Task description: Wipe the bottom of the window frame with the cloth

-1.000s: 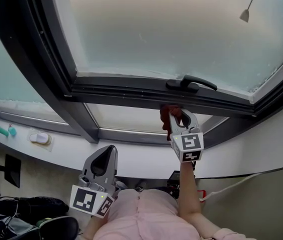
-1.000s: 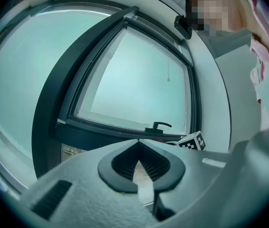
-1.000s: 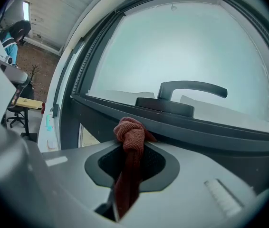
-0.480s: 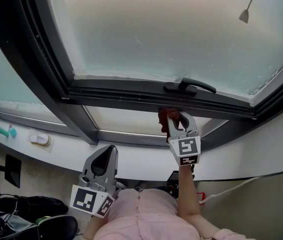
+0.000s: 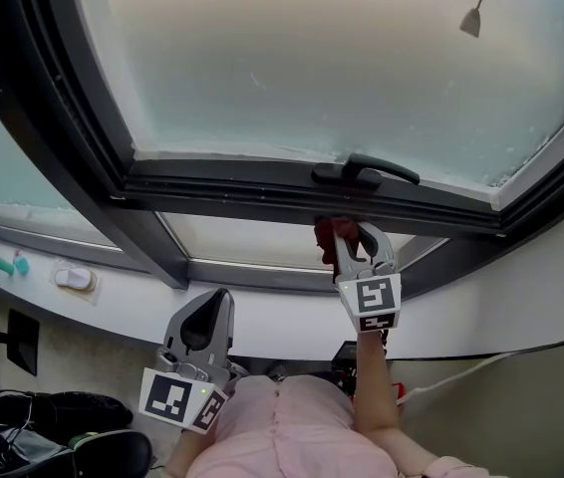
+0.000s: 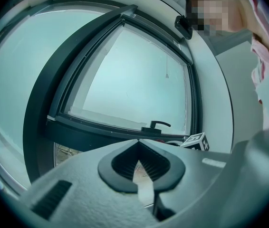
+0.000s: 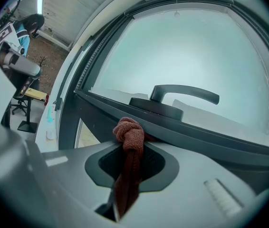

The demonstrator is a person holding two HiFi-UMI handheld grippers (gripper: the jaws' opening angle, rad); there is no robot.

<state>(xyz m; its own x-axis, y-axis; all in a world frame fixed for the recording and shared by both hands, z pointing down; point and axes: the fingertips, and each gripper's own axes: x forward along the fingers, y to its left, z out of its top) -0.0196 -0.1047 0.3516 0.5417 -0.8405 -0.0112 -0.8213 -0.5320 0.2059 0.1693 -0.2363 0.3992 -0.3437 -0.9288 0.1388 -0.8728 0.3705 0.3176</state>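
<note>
Right gripper (image 5: 351, 239) is clamped shut on the cloth (image 7: 129, 133). A rust-red strip runs down between its jaws, and a knotted wad sticks out past the tips. That wad sits against the dark bottom rail (image 5: 232, 193) of the frame and seems to touch it. It lies just below the handle (image 5: 366, 172), toward the rail's right end.

Left gripper (image 5: 202, 329) has its jaws together on nothing. It hangs low by the person's body, well apart from the frame, so the right one is plainly the nearer.

The cloth is dead ahead of the right jaws, already at the work. The rail's long axis lies crosswise to them, running left to right in the head view and rising a little toward the left corner. Most of the rail lies to the left of the wad, with only a short piece to its right. A wiping stroke would likely need to slide sideways along that line, keeping the wad pressed on and clear of the handle above.
</note>
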